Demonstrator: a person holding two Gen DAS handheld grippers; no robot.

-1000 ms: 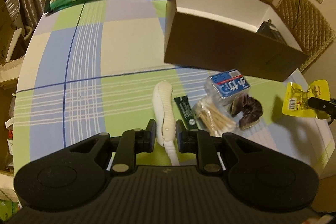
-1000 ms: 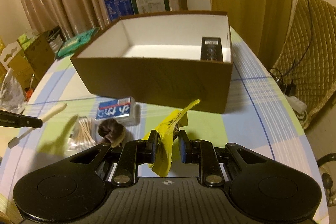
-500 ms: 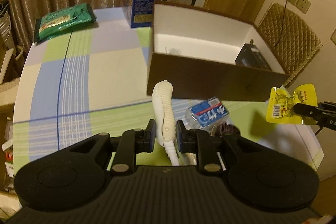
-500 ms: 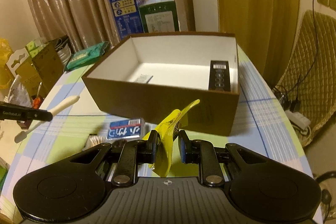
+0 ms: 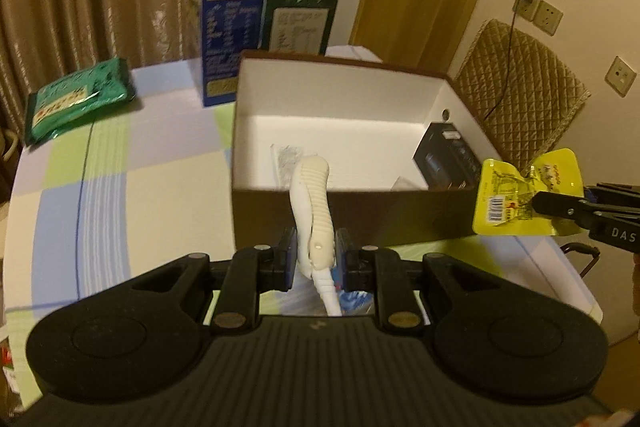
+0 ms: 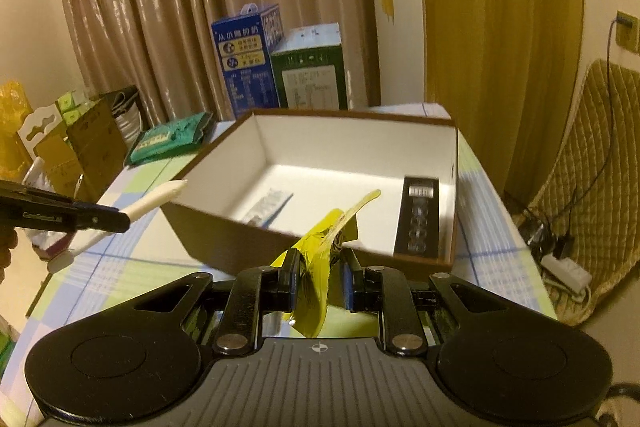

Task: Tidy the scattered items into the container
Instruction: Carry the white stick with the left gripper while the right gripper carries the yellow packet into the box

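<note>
My left gripper point(image 5: 314, 261) clamps the white toothbrush point(image 5: 313, 211); my right gripper point(image 6: 320, 285) pinches the yellow packet point(image 6: 320, 259). Both hang before the box point(image 6: 280, 243). I should clear its near wall, then release low inside.

The left claw point(image 5: 314, 259) is clamped on a white toothbrush point(image 5: 313, 211), its handle pointing toward 12 o'clock. The right claw point(image 6: 320, 281) pinches a yellow sachet point(image 6: 320, 267), tilted toward 1 o'clock; both angle downward.
</note>
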